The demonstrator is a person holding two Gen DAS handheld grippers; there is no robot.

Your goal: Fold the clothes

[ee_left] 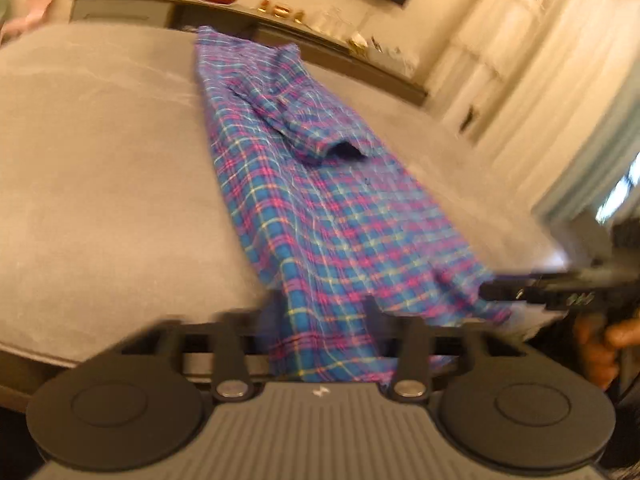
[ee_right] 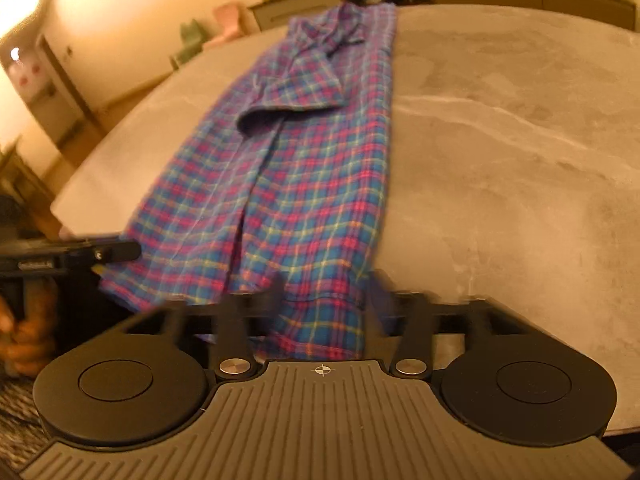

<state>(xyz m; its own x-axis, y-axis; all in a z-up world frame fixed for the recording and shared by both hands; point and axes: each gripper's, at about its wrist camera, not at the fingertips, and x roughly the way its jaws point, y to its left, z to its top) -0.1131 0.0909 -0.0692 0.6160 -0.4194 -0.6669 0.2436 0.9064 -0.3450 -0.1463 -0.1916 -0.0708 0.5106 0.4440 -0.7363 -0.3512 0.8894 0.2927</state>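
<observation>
The left gripper [ee_left: 316, 320] is clamping the near hem of the blue-and-pink plaid cotton shirt [ee_left: 304, 200], which is lying lengthwise ahead on the grey marbled table [ee_left: 100, 180]. The right gripper [ee_right: 326, 300] is straddling the hem, jaws parted; only its view shows the collar.

Shirt [ee_left: 304, 200] lengthwise on table [ee_left: 100, 180]

Both wrist cameras look steeply down, close over the counter's [ee_left: 100, 184] near edge. They share the plaid shirt [ee_left: 320, 216], seen lengthwise.
</observation>
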